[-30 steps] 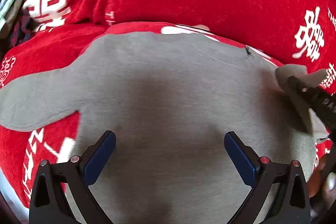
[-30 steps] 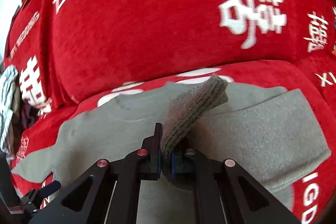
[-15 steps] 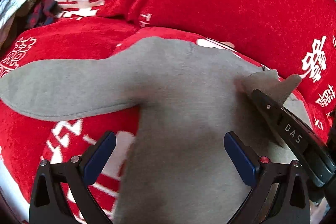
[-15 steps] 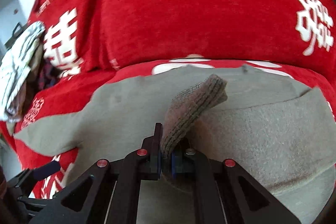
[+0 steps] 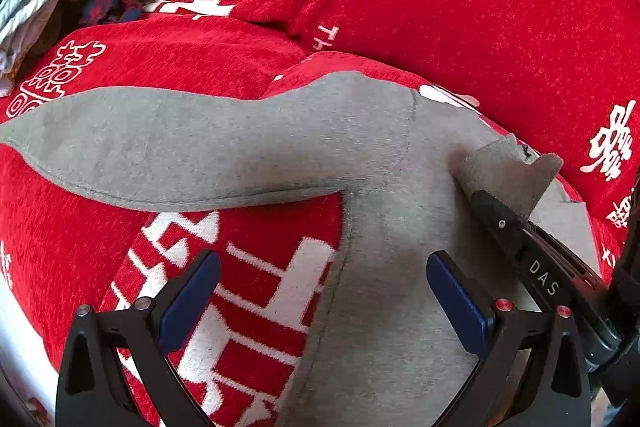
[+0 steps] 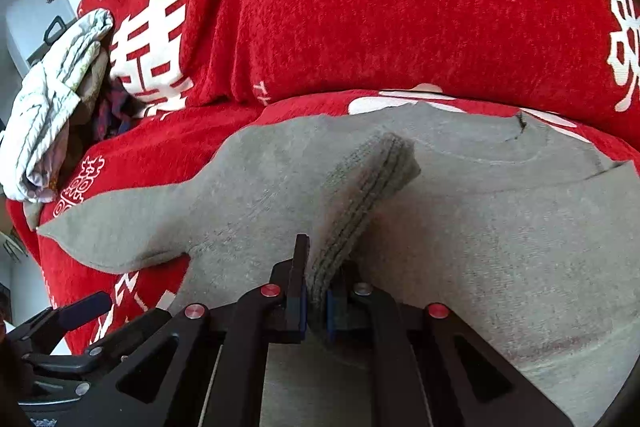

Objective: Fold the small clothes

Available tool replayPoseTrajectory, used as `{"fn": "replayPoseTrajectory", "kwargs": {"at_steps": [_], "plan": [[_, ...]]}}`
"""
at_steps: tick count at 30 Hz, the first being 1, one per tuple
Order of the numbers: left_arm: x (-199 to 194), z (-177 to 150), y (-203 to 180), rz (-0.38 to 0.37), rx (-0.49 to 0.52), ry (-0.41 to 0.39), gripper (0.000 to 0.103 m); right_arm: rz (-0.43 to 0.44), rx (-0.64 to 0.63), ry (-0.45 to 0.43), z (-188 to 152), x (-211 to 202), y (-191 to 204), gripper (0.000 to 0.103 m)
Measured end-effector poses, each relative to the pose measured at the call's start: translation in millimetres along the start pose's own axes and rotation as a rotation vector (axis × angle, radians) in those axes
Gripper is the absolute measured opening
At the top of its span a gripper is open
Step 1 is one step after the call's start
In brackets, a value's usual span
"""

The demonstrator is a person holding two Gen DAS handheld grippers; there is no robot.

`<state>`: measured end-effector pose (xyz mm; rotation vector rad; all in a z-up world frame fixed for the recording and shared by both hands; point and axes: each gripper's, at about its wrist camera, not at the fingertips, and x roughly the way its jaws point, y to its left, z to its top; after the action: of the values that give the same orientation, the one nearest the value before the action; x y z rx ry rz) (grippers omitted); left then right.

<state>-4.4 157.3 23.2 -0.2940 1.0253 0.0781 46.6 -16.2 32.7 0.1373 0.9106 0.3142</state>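
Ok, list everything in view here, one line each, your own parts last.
grey top: one, grey, spread flat on the red cover.
sleeve: one, grey, stretched out to the left.
red cover: one, red with white lettering, under and behind the top.
pile of clothes: one, pale and dark mixed, far left.
left gripper: one, black with blue pads, open above the top's side edge.
right gripper: one, black, shut on a folded cuff.

Grey sweatshirt (image 5: 392, 211): soft matt knit cloth, fine fleecy nap; ribbed cuff (image 6: 360, 203) coarser, ridged. Red sofa cover (image 5: 440, 7): rough chenille-like pile, white woven characters. Right tongs (image 6: 316, 301): matt black plastic, blue pads, glossy red rivet heads.
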Motion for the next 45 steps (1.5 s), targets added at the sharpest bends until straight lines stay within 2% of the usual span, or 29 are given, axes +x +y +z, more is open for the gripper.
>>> {"fn": "replayPoseTrajectory", "kwargs": {"at_steps": [4, 7, 9, 12, 15, 18, 21, 24, 25, 26, 28, 30, 32, 34, 36, 38, 42, 45], "plan": [[4.2, 0.2, 2.7, 0.0, -0.006, 0.016, 0.103, -0.01, -0.005, 0.012, -3.0, 3.4, 0.2, 0.007], [4.3, 0.8, 2.1, -0.003, -0.01, 0.022, 0.103, -0.018, 0.03, 0.054, -3.8, 6.8, -8.8, 0.012], [1.0, 1.9, -0.6, -0.005, -0.005, 0.014, 0.103, -0.016, 0.04, 0.078, -3.9, 4.8, -15.2, 0.022], [-7.8, 4.9, -9.9, -0.017, 0.007, -0.006, 0.103, -0.024, 0.03, 0.054, -3.7, -14.6, -26.7, 0.053], [-16.7, 8.5, -25.3, -0.036, 0.026, -0.026, 0.103, -0.023, 0.038, -0.009, -4.3, -43.7, -45.3, 0.065], [-22.6, 10.7, -43.5, -0.05, 0.052, -0.043, 0.103, 0.042, 0.086, -0.046, -3.3, -66.7, -68.7, 0.067], [-26.8, 9.5, -61.1, -0.06, 0.081, -0.049, 0.103, 0.041, 0.09, -0.049, -0.8, -71.4, -76.7, 0.067], [-29.7, 6.8, -71.2, -0.063, 0.1, -0.048, 0.103, -0.059, 0.142, -0.028, -2.6, -61.4, -91.2, 0.067], [-31.1, 5.9, -73.9, -0.069, 0.104, -0.048, 0.103, -0.116, 0.157, 0.006, -4.3, -51.6, -96.2, 0.067], [-32.5, 5.2, -76.6, -0.078, 0.106, -0.048, 0.103, -0.139, 0.159, 0.025, -6.3, -45.9, -98.6, 0.067], [-35.8, 3.4, -83.6, -0.122, 0.112, -0.046, 0.103, -0.129, 0.136, 0.073, -11.5, -32.0, -99.3, 0.067], [-39.3, 1.4, -90.4, -0.179, 0.12, -0.043, 0.103, -0.154, 0.019, 0.058, -14.7, -31.3, -88.4, 0.067], [-41.1, -2.2, -98.7, -0.237, 0.135, -0.035, 0.103, -0.183, 0.03, 0.042, -17.5, -37.2, -95.2, 0.067], [-40.3, -7.9, -110.7, -0.282, 0.157, -0.022, 0.103, -0.278, 0.038, 0.023, -18.9, -43.8, -109.1, 0.067], [-37.2, -13.2, -124.8, -0.314, 0.19, -0.005, 0.103, -0.386, 0.021, 0.045, -21.3, -44.8, -128.0, 0.067], [-33.3, -22.1, -143.4, -0.349, 0.235, 0.01, 0.103, -0.365, 0.057, 0.032, -22.5, -51.9, -145.4, 0.067], [-21.7, -35.1, -173.6, -0.404, 0.301, 0.04, 0.103, -0.396, 0.123, 0.004, -25.3, -65.4, -174.3, 0.067], [-7.2, -36.6, -185.6, -0.42, 0.33, 0.053, 0.103, -0.337, 0.179, -0.031, -31.6, -73.1, -190.4, 0.068]]}}
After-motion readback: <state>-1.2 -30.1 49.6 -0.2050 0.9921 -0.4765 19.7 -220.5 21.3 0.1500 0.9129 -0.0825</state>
